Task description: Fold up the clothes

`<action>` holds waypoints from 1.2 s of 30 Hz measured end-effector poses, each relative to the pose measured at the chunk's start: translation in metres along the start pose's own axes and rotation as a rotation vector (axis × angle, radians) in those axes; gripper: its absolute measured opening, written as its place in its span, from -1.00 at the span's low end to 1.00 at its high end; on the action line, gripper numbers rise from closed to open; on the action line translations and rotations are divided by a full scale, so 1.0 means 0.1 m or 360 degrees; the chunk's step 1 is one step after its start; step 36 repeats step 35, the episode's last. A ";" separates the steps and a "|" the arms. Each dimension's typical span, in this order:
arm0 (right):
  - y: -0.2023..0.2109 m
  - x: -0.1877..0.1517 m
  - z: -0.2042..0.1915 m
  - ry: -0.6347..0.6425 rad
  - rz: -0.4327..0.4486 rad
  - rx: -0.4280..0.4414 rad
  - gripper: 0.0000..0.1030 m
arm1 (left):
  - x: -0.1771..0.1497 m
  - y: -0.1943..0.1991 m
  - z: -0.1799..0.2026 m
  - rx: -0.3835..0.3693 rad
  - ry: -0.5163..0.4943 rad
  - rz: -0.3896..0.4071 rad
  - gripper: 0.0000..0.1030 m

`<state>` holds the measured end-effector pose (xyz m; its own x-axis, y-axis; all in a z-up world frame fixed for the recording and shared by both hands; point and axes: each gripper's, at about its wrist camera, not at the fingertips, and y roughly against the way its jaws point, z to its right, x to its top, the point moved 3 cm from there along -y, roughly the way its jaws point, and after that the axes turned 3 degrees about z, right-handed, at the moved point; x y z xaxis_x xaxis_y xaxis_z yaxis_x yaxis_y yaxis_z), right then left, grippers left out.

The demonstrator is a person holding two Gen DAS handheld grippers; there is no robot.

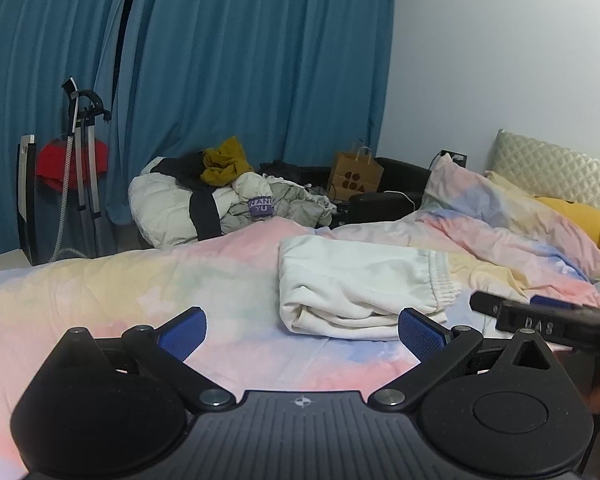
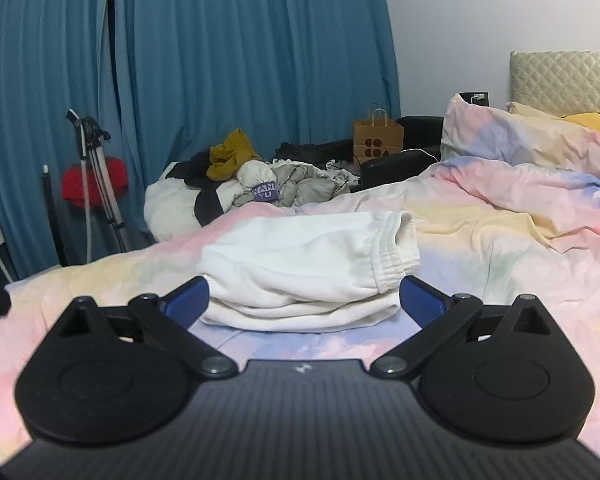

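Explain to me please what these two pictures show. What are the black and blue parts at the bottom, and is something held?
Each picture comes from a camera on a hand-held gripper, looking along its two fingers. The black base with blue pads is the left gripper in one view and the right gripper in the other. Both are open and hold nothing. On the pastel bedcover lies a folded white garment. The right gripper's fingers sit on either side of it. Behind the bed are a clothes pile and blue curtains.

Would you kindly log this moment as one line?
white garment: folded on bed | left gripper: open | right gripper: open, empty
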<state>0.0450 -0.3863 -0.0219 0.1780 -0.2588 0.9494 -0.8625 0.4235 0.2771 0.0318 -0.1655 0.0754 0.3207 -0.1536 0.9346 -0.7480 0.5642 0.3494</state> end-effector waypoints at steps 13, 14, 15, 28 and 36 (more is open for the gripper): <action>-0.04 -0.16 0.02 0.0061 -0.0036 -0.0016 1.00 | -0.09 -0.12 0.07 0.0064 -0.0063 -0.0019 1.00; -0.03 -0.16 0.02 0.0059 -0.0038 -0.0014 1.00 | -0.09 -0.13 0.07 0.0067 -0.0064 -0.0021 1.00; -0.03 -0.16 0.03 0.0057 -0.0039 -0.0013 1.00 | -0.10 -0.13 0.07 0.0069 -0.0065 -0.0023 1.00; -0.03 -0.18 0.01 0.0060 -0.0044 -0.0015 1.00 | -0.13 -0.15 0.04 0.0136 -0.0058 -0.0064 1.00; -0.04 -0.18 0.01 0.0057 -0.0053 -0.0013 1.00 | -0.15 -0.15 0.04 0.0145 -0.0065 -0.0069 1.00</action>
